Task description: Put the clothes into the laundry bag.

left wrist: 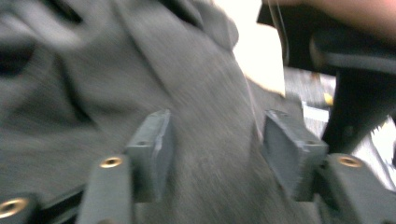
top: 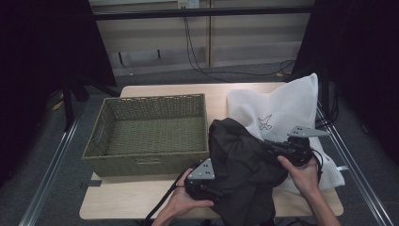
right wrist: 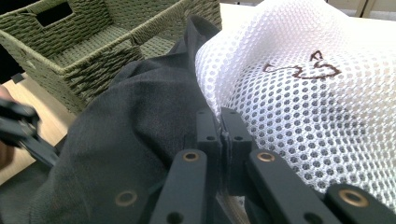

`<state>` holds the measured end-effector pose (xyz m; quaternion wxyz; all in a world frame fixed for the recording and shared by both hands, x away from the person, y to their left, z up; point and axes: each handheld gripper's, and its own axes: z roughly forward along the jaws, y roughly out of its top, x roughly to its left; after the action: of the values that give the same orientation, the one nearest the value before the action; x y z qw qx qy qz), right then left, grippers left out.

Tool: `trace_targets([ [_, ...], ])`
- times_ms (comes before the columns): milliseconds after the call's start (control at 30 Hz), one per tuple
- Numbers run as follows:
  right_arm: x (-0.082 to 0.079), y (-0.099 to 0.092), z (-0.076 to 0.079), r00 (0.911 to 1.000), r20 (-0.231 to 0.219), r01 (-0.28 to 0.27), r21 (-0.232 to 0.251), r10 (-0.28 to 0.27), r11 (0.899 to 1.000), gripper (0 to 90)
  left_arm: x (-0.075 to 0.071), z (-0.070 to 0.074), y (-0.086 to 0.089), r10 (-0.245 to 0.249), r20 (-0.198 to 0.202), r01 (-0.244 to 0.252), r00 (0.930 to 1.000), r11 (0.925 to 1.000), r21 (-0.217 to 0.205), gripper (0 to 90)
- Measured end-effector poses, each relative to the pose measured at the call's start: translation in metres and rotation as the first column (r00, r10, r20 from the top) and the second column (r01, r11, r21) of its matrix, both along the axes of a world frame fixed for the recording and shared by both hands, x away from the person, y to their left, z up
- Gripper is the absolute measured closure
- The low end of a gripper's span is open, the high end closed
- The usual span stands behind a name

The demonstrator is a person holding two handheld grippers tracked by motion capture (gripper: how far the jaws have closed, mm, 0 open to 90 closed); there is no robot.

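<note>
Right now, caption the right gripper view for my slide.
Right hand-held gripper pinches dark garment beside white mesh laundry bag, green woven basket behind.

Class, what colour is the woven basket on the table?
Olive green; the woven basket shows best in the high view.

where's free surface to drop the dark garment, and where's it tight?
Free: the woven basket interior, bare; the table strip in front of the basket, left of the left gripper. Tight: right half, where the dark garment overlaps the white mesh bag and the right gripper pinches cloth.
</note>
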<state>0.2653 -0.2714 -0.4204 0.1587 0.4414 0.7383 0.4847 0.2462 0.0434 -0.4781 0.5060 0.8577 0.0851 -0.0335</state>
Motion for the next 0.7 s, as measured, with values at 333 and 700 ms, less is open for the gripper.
trace_targets([
  [333, 0.002, 0.002, -0.003, 0.9999, -0.010, -0.012, -0.005, 0.012, 1.000, 88.1, -0.006, -0.021, -0.017, -0.093, 0.020, 0.091, 0.9954, 0.9904, 0.104, 5.2],
  [700, 0.005, 0.004, -0.006, 0.9996, -0.020, -0.020, -0.006, 0.020, 1.000, 88.1, -0.016, -0.025, -0.025, -0.126, 0.169, 0.081, 0.9774, 0.9638, 0.254, 9.8],
])
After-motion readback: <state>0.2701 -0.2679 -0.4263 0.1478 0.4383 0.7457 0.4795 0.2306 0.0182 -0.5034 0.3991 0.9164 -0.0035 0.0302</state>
